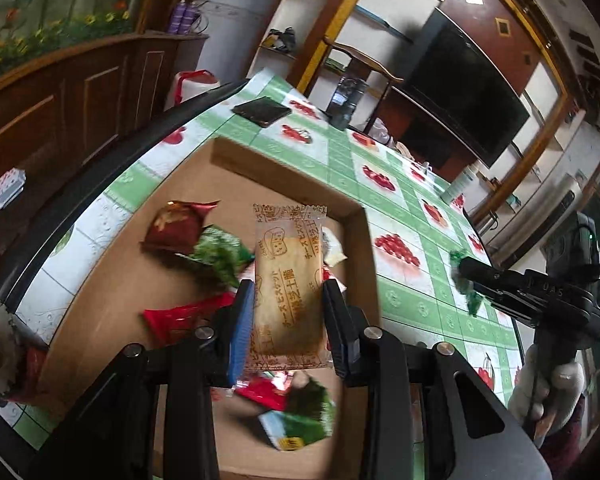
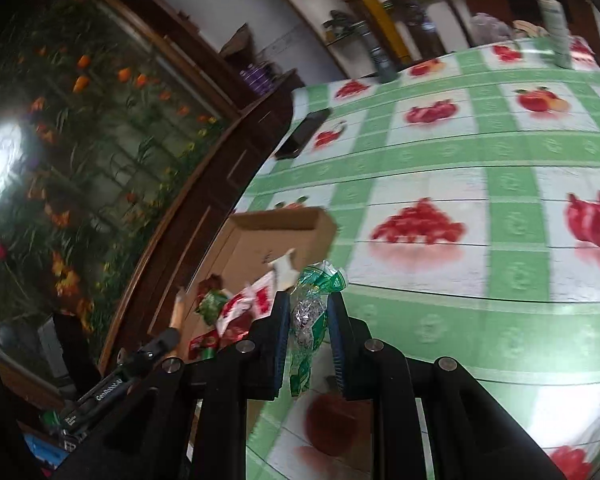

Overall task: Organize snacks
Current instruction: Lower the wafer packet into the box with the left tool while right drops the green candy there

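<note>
My left gripper (image 1: 288, 288) is shut on a clear-wrapped biscuit packet (image 1: 289, 280) with brown print, held above a shallow cardboard box (image 1: 352, 248). In the box lie red and green snack packets (image 1: 192, 236). My right gripper (image 2: 309, 298) is shut on a green and silver candy wrapper (image 2: 314, 304), held over the tablecloth to the right of the box (image 2: 284, 220). The right gripper also shows in the left wrist view (image 1: 466, 276), still holding the green wrapper (image 1: 464, 280).
The table wears a green checked cloth with fruit prints (image 2: 460, 184). A black phone (image 1: 262, 111) lies at its far corner, a dark bottle (image 1: 346, 104) and a white bottle (image 2: 556, 20) at the far edge. A wooden cabinet (image 1: 80, 92) stands left.
</note>
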Tool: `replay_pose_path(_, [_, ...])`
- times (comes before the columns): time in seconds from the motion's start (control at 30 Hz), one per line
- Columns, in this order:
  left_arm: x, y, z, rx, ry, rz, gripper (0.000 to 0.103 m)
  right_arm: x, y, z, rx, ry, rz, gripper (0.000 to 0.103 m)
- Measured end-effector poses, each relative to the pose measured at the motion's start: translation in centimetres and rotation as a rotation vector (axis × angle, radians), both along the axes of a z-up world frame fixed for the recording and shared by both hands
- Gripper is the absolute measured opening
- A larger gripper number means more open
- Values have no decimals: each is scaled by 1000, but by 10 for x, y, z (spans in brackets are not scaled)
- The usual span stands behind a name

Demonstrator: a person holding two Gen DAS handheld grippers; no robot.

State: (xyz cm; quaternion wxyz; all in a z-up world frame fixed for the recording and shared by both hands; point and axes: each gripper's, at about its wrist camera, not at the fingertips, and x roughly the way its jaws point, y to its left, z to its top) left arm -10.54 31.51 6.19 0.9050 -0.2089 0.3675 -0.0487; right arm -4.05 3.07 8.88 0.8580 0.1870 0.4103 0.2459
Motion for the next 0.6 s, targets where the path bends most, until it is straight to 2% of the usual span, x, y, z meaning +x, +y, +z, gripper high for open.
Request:
replay_pose_path(0.27, [22,18,-6,-30,24,2,31,40,88,-18,-33,81,87,19])
replay_pose_path(0.47, [53,28,-15,-66,53,2,31,77,125,-34,-51,120,87,19])
replay_pose_path(0.6, [59,30,-17,-87,60,1,31,99,138,-47,-56,151,77,20])
